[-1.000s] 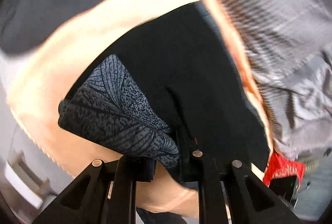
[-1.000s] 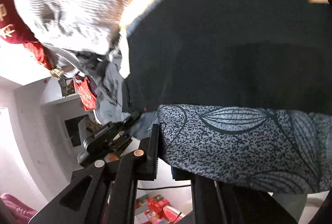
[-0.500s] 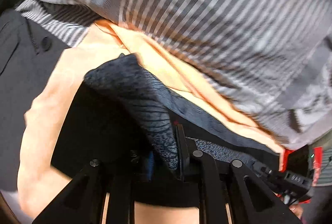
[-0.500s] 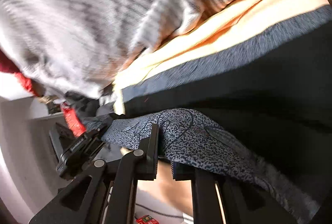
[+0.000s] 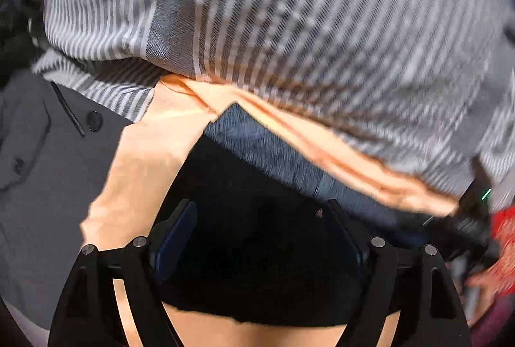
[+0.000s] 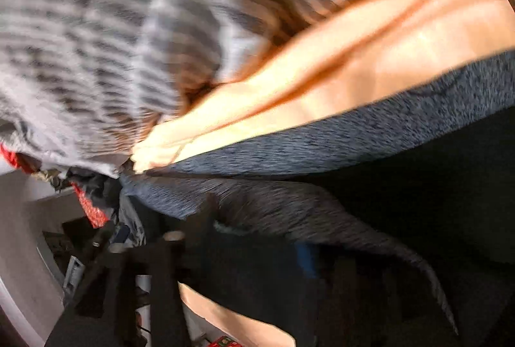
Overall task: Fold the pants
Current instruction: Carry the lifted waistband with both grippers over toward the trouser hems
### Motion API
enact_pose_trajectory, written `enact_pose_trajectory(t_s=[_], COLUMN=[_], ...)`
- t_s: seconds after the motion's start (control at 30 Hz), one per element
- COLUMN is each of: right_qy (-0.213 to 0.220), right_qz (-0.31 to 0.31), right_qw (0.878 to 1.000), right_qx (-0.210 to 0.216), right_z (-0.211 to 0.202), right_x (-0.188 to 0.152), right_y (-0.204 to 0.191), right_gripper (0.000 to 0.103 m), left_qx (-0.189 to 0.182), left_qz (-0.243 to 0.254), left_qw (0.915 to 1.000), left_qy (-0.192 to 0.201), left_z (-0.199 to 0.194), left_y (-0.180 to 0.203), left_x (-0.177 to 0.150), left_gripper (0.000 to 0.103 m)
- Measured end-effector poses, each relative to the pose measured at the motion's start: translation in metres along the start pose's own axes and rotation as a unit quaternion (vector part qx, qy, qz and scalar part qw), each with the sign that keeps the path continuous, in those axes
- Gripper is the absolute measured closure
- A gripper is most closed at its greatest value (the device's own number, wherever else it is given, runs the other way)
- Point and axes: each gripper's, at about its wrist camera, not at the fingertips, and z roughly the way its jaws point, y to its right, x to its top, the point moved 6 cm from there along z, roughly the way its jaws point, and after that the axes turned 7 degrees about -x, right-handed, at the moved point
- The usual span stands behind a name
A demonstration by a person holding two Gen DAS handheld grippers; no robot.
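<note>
Pants, black with a speckled grey-blue band, lie folded on the peach cloth, right below both of our grippers. Our left gripper has its jaws opening; the 2 fingers stand wide apart over the black fabric, not pinching it. Our right gripper, blurred, is opening too, the pants' grey flap draped between its fingers. Behind lies striped grey fabric.
</note>
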Motion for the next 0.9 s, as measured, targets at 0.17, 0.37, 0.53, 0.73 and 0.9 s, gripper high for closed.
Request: enact_pose_trajectory(t_s=[0.17,0.37,0.53,0.73,0.9], right_qy=[0.041,0.091,0.114,0.134,0.136], right_qz=[-0.037,-0.037,0.025,0.098,0.107], right_qw=[0.998,0.992,0.985,0.971,0.969], right_qx=[-0.005,-0.078,-0.128,-0.171,-0.177], right_z=[-0.046,-0.108,-0.146,-0.193,-0.217], right_x=[-0.03,-0.109,-0.177,-0.259,-0.309], right_y=[-0.017,0.032,0.115,0.218,0.283], right_gripper=[0.027,0.027,0.027,0.027,0.027], left_qx=[0.025,-0.005,-0.057,-0.114,-0.111], left_qz=[0.045,0.154,0.21,0.191,0.165], left_qw=[0.9978,0.9833,0.9625,0.9512,0.954], left_qy=[-0.041,-0.096,-0.162,-0.214,-0.225], left_z=[0.014,0.035,0.054,0.072,0.093], left_y=[0.027,0.113,0.186,0.259,0.305], left_x=[-0.04,-0.107,-0.168,-0.224,-0.258], left_gripper=[0.022,0.022,0.022,0.022,0.022])
